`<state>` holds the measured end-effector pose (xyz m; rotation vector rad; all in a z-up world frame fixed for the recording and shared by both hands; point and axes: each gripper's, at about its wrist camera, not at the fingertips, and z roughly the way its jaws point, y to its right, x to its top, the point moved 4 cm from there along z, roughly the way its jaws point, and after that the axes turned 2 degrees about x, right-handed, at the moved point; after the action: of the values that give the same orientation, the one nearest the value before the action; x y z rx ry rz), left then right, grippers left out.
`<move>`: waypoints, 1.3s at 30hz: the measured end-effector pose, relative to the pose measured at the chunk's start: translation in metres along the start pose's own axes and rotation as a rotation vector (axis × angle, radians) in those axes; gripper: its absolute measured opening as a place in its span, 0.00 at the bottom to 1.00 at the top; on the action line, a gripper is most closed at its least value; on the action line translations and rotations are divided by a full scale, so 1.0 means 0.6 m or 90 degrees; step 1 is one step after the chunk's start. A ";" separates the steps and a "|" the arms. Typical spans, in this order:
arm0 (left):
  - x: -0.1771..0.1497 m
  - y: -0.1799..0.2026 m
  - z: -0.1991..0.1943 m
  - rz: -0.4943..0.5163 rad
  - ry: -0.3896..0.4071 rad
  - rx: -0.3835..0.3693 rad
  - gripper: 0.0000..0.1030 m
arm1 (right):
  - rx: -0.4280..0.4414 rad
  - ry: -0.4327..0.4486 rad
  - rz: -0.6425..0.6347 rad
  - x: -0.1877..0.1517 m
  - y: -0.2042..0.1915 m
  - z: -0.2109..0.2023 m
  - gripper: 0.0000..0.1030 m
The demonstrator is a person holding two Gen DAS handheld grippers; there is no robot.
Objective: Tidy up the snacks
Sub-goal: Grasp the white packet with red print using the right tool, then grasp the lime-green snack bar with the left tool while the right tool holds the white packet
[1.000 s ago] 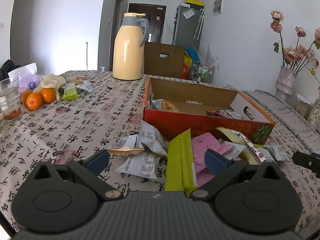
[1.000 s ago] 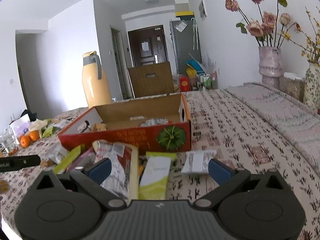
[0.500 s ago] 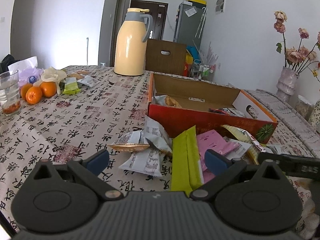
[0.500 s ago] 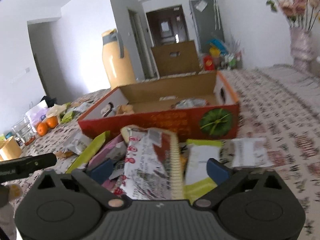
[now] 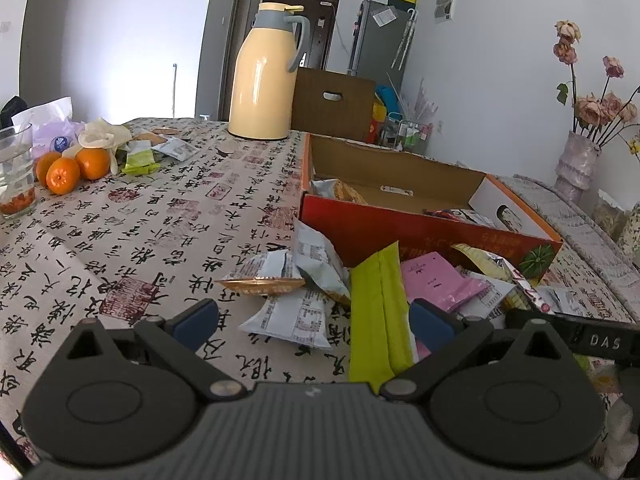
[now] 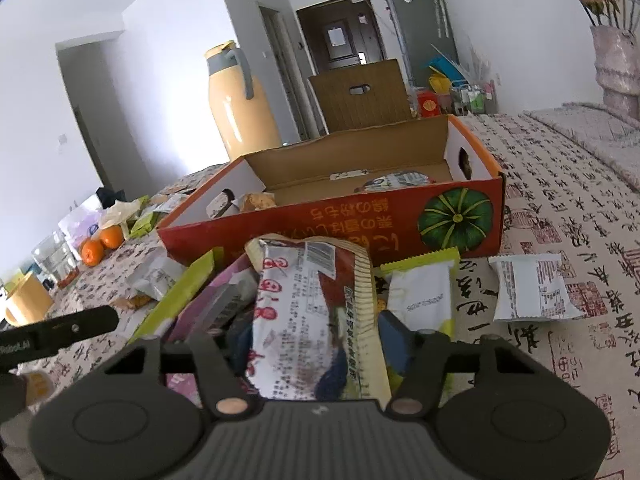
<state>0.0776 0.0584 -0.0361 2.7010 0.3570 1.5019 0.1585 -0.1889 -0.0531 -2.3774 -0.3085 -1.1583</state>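
Observation:
An open orange-red cardboard box (image 6: 332, 220) with a pumpkin print stands on the table, a few snacks inside it. A heap of snack packets lies in front of it. My right gripper (image 6: 316, 340) is closing, its blue pads against both sides of a red-and-white snack bag (image 6: 308, 300). A yellow-green and white packet (image 6: 424, 296) and a white packet (image 6: 532, 292) lie to its right. My left gripper (image 5: 314, 322) is open and low over the table, with a white packet (image 5: 296, 316) and a lime-green packet (image 5: 378, 312) lying between its fingers. Pink packets (image 5: 436, 280) lie beyond.
A tall yellow thermos (image 5: 264, 76) stands behind the box. At the far left are oranges (image 5: 64, 174), a glass (image 5: 14, 168), more packets and a yellow mug (image 6: 24, 304). A vase of flowers (image 5: 576, 164) stands at the right. A brown box (image 6: 360, 96) sits beyond the table.
My right gripper moved forward and down over the red-and-white bag, and its jaws narrowed onto it. One of its fingers came into the left wrist view. My left gripper stayed put.

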 end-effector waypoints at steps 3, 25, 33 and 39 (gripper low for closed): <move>-0.001 0.001 -0.001 0.002 -0.001 0.000 1.00 | -0.005 0.004 -0.018 -0.005 -0.005 -0.001 0.48; -0.017 0.065 0.037 0.062 -0.063 -0.007 0.84 | -0.073 0.127 -0.027 0.009 0.014 -0.090 0.30; -0.021 0.058 0.051 0.032 -0.100 -0.029 0.48 | -0.073 0.128 -0.011 0.000 0.027 -0.097 0.30; -0.014 0.040 0.053 0.002 -0.113 -0.042 0.24 | -0.069 0.128 -0.008 -0.002 0.029 -0.097 0.30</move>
<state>0.1046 0.0358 -0.0565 2.7565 0.2900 1.2385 0.1252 -0.2335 -0.0288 -2.3275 -0.1973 -1.4393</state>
